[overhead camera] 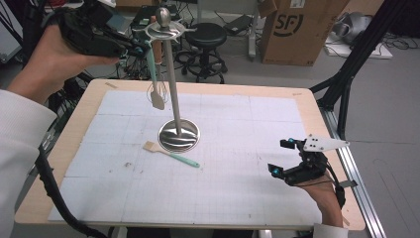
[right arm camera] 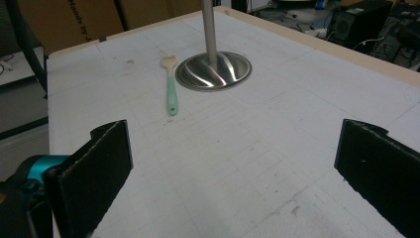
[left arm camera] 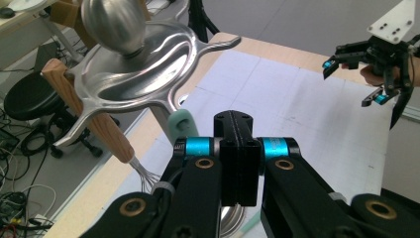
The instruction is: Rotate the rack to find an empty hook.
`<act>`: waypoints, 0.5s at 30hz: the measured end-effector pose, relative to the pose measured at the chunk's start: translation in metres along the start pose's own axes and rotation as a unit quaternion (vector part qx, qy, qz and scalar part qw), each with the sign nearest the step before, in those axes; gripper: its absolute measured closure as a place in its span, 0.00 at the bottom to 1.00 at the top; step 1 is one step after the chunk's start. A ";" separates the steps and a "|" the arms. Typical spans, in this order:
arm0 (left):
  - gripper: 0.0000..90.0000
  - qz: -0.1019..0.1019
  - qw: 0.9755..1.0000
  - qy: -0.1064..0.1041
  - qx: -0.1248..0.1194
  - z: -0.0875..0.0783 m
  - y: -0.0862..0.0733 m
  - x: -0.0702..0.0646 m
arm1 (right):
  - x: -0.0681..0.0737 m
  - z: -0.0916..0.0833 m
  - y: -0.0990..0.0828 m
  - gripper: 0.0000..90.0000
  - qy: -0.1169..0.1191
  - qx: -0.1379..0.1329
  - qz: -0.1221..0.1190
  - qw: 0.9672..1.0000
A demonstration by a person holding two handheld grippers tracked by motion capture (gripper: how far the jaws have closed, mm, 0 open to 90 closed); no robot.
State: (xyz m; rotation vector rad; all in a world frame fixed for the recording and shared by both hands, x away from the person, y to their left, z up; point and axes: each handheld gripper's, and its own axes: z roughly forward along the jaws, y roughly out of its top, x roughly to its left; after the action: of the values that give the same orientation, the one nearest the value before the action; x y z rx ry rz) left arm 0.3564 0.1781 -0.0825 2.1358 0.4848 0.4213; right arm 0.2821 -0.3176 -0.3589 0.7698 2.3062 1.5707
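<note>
Left claw (overhead camera: 130,48) raised beside the rack's (overhead camera: 171,79) top arms, jaws pressed together, the mint-handled spatula (overhead camera: 154,79) hanging just beside them; whether they pinch it, cannot tell. A wooden-handled whisk (left arm camera: 94,119) hangs close on the next hook. Right claw (overhead camera: 282,158) near the desk's (overhead camera: 307,106) right edge, spread, open mat ahead. Brush (overhead camera: 171,154) lies by the rack's base.

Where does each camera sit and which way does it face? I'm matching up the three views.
High view: above the person's side, facing forward and down on the table; forearms, left gripper, right gripper.
Left gripper view: rides the left gripper, jaws shut, facing the utensil stand top.
Right gripper view: rides the right gripper, jaws open, facing the stand base and brush.
Shared: stand, brush.
</note>
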 end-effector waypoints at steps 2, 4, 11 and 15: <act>1.00 -0.002 1.000 0.003 0.003 0.001 0.000 0.003 | 0.000 0.000 0.000 0.01 0.001 0.001 0.003 1.000; 1.00 -0.005 1.000 0.003 0.002 0.002 0.000 0.005 | -0.001 0.001 -0.001 0.01 0.001 0.002 0.003 1.000; 1.00 -0.007 1.000 0.017 0.008 0.004 -0.003 0.014 | -0.001 0.003 -0.001 0.01 0.002 0.005 0.002 1.000; 1.00 -0.011 1.000 0.018 0.007 0.003 -0.005 0.021 | -0.001 0.002 0.000 0.01 0.000 0.006 0.001 1.000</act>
State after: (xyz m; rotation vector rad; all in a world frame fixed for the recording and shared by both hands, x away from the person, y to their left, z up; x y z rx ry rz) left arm 0.3748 0.1891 -0.0858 2.1374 0.5320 0.4464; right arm 0.2835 -0.3164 -0.3601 0.7749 2.3170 1.5594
